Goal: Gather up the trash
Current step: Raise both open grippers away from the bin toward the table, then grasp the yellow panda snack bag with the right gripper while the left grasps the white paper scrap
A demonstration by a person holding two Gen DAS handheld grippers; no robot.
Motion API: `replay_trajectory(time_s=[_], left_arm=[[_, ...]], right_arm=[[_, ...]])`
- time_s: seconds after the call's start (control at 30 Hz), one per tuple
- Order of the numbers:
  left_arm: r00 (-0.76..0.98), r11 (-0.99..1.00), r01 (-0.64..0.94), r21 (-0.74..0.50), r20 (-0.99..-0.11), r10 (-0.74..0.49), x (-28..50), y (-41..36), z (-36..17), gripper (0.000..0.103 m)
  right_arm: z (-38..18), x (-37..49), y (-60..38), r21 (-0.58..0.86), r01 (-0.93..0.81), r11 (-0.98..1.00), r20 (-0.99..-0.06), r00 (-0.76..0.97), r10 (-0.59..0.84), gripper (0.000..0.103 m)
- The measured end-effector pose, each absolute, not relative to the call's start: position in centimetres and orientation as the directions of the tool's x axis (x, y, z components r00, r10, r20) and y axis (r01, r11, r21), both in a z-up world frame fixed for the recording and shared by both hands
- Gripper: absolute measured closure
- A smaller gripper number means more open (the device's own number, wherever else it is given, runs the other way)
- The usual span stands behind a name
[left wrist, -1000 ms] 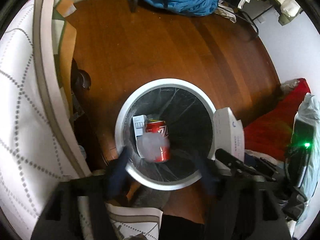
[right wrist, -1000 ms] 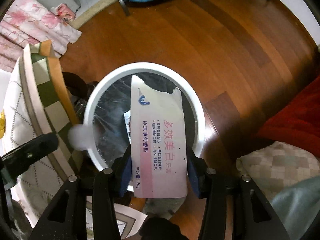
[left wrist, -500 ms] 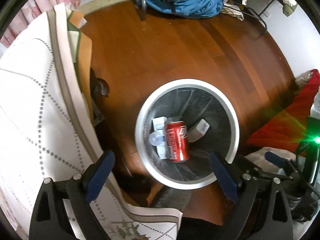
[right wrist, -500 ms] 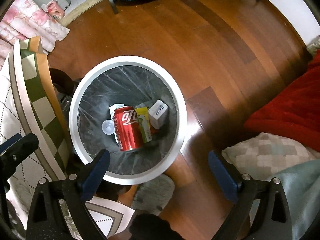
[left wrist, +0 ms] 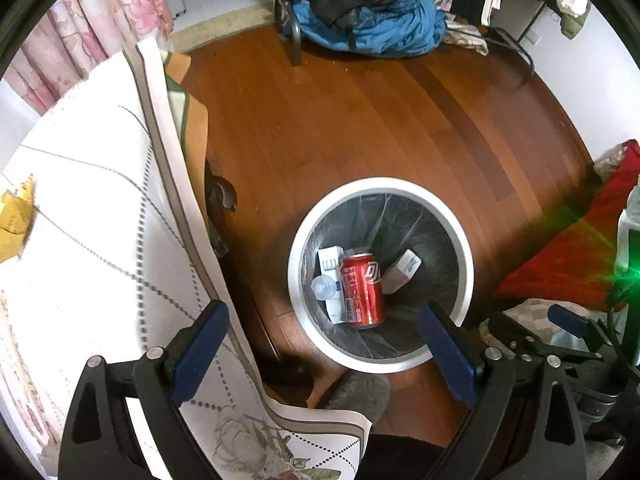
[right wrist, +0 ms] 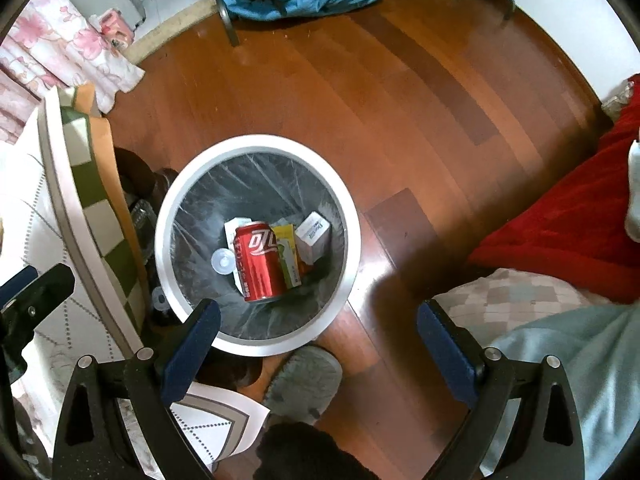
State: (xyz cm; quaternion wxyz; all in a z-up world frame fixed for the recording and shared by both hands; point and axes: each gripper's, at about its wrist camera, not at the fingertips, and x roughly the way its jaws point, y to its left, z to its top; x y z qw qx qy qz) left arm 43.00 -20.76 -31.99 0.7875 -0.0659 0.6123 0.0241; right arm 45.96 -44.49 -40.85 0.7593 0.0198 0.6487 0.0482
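Red can [right wrist: 259, 261] lies in white-rimmed bin [right wrist: 168, 216]; both tongs spread empty.

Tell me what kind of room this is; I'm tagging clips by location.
Probably a lived-in bedroom or living room at home: wooden floor, a lined trash bin beside a cloth-covered table, floral curtains, and clothes heaped on a chair.

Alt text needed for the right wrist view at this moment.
Open, empty right gripper above a white-rimmed trash bin on a wooden floor. Inside lie a red soda can, small boxes and a clear cap. A grey slipper sits beside the bin.
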Motion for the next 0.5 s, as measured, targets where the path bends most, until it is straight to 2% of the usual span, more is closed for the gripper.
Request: replay_trajectory(time_s=[0.33, 0.5], left_arm=[[0.382, 0.989, -0.126, -0.083, -0.924, -0.029, 40.7, -19.5, -23.6, 0.006], [0.471, 0.976, -0.200, -0.081, -0.882, 0.024, 38.8, -14.5, -18.1, 0.006]], right_arm=[[-30.8, 43.6, -44.1, 0.168, -0.041, 0.985, -0.940, 0.292, 0.173, 0.003], [-25.2, 42.3, -40.1, 0.230, -0.100, 0.968, -0.904, 0.346, 0.251, 0.003]])
